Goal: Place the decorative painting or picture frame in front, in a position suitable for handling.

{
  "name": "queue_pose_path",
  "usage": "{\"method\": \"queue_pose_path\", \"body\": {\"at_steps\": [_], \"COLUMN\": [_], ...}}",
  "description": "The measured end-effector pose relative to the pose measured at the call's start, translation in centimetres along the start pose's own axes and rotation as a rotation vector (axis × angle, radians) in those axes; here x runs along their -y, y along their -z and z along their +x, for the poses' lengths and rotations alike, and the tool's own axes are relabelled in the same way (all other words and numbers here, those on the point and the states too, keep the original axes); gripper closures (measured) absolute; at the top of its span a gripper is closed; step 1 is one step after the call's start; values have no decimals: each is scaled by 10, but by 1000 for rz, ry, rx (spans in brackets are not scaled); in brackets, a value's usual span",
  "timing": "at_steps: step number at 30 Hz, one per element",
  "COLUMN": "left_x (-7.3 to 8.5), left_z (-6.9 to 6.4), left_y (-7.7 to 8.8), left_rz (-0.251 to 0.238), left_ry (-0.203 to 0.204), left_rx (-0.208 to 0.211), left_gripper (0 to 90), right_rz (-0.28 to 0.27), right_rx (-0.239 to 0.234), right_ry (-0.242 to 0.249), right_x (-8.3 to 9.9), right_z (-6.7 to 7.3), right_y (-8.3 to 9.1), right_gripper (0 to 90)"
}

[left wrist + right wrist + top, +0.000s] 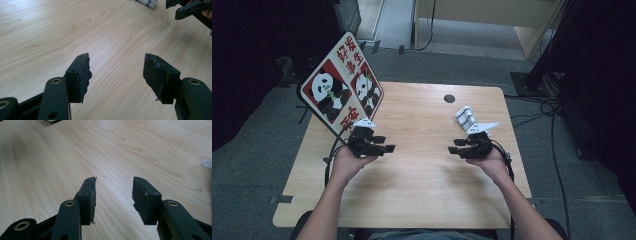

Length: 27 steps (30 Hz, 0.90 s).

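Both the left gripper [383, 144] and the right gripper [455, 146] hang released and empty above the table [422, 200]. The white folded cloth [464, 118] lies far right, just behind the right gripper. That gripper points away from it, so a hurried reach could, I think, push it off.

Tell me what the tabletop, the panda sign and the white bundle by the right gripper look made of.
Tabletop: pale wood or wood-look laminate, with visible grain. Panda sign: probably a rigid printed board, flat and matte. White bundle: possibly folded cloth or plastic; too small to tell.
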<state>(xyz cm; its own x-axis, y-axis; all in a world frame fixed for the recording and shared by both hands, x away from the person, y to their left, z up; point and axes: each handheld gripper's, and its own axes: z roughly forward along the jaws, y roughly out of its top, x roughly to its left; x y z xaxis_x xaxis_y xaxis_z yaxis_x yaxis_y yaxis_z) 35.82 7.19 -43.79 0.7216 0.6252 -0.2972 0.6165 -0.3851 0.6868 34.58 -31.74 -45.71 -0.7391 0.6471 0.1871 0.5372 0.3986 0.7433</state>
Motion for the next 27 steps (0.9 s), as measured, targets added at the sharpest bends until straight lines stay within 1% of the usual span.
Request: {"method": "queue_pose_path", "body": {"at_steps": [4,9,10,12,14,17,23,25,27], "left_x": [0,0,0,0,0,0,0,0,0], "left_z": [0,0,1,1,1,1,2,2,2], "left_y": [-1,0,0,0,1,1,1,1,1], "left_rz": [8,6,5,4,3,4,2,4,2], "left_ry": [0,2,3,6,7,9,14,18,21], "left_rx": [-2,-1,0,2,3,4,8,15,18], "left_gripper": [380,377,377,376,376,376,372,369,362], "right_rz": [-13,1,3,2,-3,-8,9,11,26], "right_rx": [-6,-8,-6,-17,-23,-44,-30,-30,-35], "right_ry": [-13,-28,-38,-65,-71,-85,-84,-83,-90], "right_x": [2,3,3,1,1,0,0,0,0], "right_z": [-1,-4,-4,-5,-5,-5,-6,-6,-6], "right_y": [2,2,2,3,3,3,2,2,2], "right_gripper": [567,578,578,570,563,526,490,490,491]}}
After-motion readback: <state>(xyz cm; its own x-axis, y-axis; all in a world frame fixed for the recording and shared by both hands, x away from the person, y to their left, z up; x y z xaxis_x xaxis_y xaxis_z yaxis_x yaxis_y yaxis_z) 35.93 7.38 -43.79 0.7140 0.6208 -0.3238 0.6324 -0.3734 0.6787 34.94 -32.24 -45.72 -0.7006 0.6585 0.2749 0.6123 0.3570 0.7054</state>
